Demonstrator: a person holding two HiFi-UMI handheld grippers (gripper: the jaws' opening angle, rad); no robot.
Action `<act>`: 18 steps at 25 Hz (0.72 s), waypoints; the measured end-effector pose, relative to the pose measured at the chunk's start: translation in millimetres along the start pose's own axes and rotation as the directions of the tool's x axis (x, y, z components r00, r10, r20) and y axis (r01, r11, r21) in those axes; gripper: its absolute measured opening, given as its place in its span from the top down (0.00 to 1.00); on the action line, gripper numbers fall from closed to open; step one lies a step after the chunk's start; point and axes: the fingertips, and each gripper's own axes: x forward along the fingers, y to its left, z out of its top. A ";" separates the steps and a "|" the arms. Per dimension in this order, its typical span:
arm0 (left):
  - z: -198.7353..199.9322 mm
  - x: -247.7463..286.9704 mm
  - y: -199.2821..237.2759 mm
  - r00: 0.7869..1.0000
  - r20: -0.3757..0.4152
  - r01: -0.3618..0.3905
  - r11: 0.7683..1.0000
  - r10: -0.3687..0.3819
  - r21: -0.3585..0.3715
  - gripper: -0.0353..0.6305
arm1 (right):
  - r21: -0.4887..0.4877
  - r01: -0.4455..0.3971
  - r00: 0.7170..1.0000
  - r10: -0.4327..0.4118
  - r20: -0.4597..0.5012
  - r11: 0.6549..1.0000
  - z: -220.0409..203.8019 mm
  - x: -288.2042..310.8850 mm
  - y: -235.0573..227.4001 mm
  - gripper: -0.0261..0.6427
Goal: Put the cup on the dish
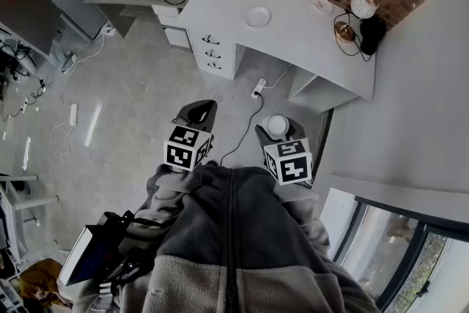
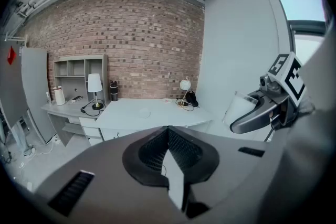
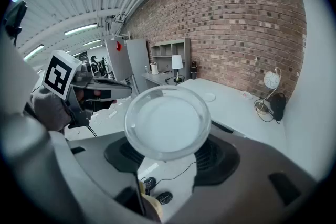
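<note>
Cup point(image 3: 167, 122) between right gripper point(image 1: 278, 128) jaws

Dish point(image 1: 257, 17) on desk point(image 1: 300, 39) (cup point(image 1: 277, 125) apart)

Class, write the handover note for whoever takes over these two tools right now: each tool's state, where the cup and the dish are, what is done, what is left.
Left tool: shut, nothing between its jaws, held out beside the right one.
Right tool: shut on the cup, which is clear and carried over the floor.
Dish: bare, on the white desk, some way ahead of the person.
Done: the cup is in the grip.
Left: go to the desk, set the cup on the dish, open the jaws and draw back.
</note>
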 end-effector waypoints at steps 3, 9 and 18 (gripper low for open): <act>0.3 1.3 -2.0 1.000 -0.005 0.002 1.000 -0.002 -0.001 0.94 | -0.004 0.003 1.000 -0.003 -0.004 1.000 -1.0 -1.1 -1.7 0.58; 0.7 1.3 -6.0 1.000 -0.022 0.005 1.000 -0.005 -0.001 0.94 | -0.008 -0.004 1.000 0.004 0.003 1.000 0.8 -4.6 -2.1 0.58; -12.3 6.3 -34.6 0.998 -0.059 -0.001 1.000 -0.001 -0.023 0.94 | 0.000 -0.035 0.999 0.035 -0.023 0.999 -24.1 -16.6 -9.8 0.58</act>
